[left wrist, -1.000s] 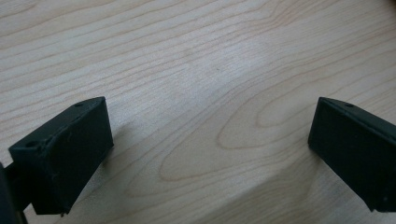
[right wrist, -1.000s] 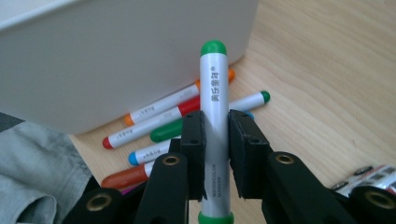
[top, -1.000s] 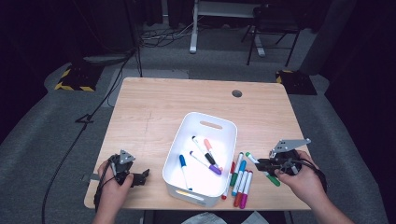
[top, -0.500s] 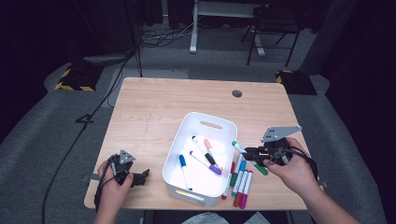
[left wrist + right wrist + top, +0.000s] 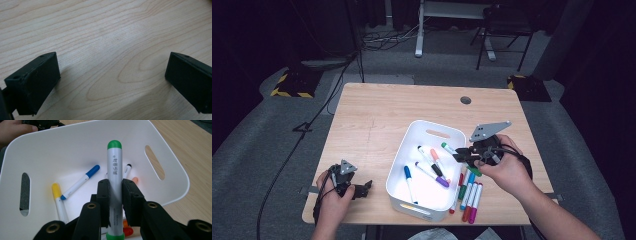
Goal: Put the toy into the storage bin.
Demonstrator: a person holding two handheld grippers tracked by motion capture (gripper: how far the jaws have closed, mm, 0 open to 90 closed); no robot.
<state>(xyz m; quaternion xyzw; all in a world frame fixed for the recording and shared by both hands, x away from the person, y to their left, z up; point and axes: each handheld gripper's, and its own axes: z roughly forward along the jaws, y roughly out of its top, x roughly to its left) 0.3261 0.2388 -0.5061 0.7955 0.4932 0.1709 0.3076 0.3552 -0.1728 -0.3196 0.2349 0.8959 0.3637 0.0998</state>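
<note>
Step in hand: carrying one marker to the white bin (image 5: 452, 134); pick looks done, drop not yet. R gripper (image 5: 460, 155) has its jaws clamped on the green marker (image 5: 449, 148), pads on the barrel approx mid-length, cap end sticking out ahead. Marker sits just over the bin's right rim, pointing in toward the middle. In the right gripper view the green marker (image 5: 114, 182) hangs above the bin floor w/ the blue marker (image 5: 81, 181) and yellow marker (image 5: 58, 199) lying below it.

L gripper (image 5: 362, 189) rests on the table (image 5: 377, 115) well left of the bin, jaws wide apart, nothing between them, bare wood under them in the left gripper view.

More markers (image 5: 468, 195) lie in a row on the table just right of the bin's near corner.

Next, imo: bring the marker further over the bin, lower a bit, part the jaws so it falls flat among the others, not bouncing off the rim. Then back for the row.
</note>
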